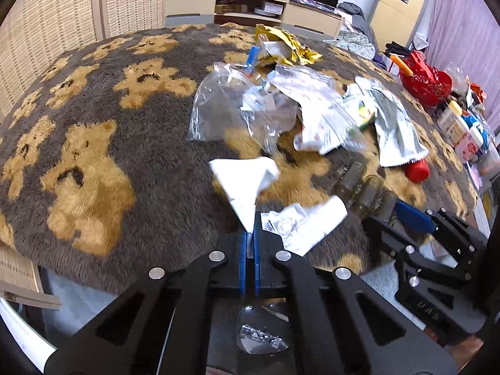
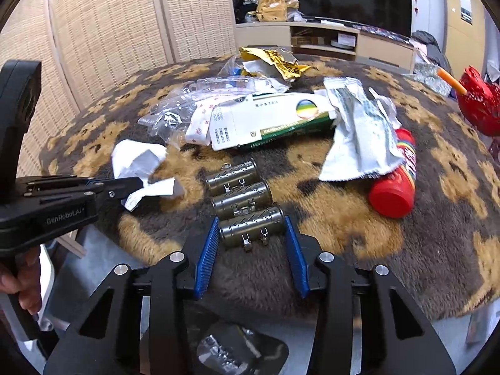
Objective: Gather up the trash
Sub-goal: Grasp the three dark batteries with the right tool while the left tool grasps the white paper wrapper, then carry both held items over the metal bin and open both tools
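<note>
My left gripper (image 1: 249, 231) is shut on a piece of white crumpled paper (image 1: 247, 181) and holds it above the brown bear-pattern rug (image 1: 93, 131). The same paper (image 2: 137, 159) shows in the right wrist view at the left gripper (image 2: 137, 184). My right gripper (image 2: 250, 234) is open, its blue pads on either side of the nearest of three olive metal cylinders (image 2: 250, 228), apart from it. More trash lies beyond: clear plastic bags (image 1: 231, 106), a white and green carton (image 2: 268, 118), a silver wrapper (image 2: 362, 137), a gold wrapper (image 2: 275, 59), a red bottle (image 2: 397, 181).
A second white wrapper (image 1: 300, 225) lies by the left gripper. A red basket (image 2: 478, 103) stands at the right. A TV cabinet (image 2: 343, 43) is at the back, woven screens (image 2: 109, 31) at the left. A blister pack in a bag (image 2: 231, 353) lies below the rug's edge.
</note>
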### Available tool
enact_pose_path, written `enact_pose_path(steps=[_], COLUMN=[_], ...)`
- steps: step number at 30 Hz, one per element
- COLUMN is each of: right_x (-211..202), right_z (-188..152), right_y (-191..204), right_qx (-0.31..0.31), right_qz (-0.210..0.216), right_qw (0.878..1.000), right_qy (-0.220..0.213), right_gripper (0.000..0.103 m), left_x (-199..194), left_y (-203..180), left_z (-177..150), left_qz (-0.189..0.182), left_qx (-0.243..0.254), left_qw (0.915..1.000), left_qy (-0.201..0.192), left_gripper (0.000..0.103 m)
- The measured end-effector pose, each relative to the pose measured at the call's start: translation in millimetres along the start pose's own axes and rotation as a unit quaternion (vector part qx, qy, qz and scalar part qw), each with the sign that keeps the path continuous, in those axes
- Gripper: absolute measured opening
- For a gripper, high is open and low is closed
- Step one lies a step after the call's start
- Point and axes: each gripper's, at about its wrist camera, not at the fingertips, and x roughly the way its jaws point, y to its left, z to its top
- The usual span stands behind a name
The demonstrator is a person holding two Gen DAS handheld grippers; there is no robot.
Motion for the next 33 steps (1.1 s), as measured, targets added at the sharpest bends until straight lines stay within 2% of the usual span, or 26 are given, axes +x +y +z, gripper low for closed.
enact_pose_path(steps=[8,18,26,33], right_x=[-23,-55,-64,-53], right_z=[-20,-58,-91,-118], right_y=[-14,-11,-5,-2], right_qx=[0.045,0.062,0.077,0.092], right_qz=[0.005,-0.003,0.003,0.005], right_qw=[0.999,0.997,0.994,0.990], right_qy=[0.018,0.036,0.075,0.110], right_gripper=[0.043,0.043,0.043,0.043], left_x=[-16,-44,-46,-27], left_y=[-11,-27,-36,-41], left_z=[-24,-73,-117,-153], left_qz=[-0.015,-0.027,-0.030,-0.033], left_qx=[0.010,0.022,0.028,0.030], left_qw=[0.9998,0.9994,0.9986,0.9959], left_qy=[-0.005,0.002,0.033,0.078], left_gripper=[0.001,0.000,0.000,0.000])
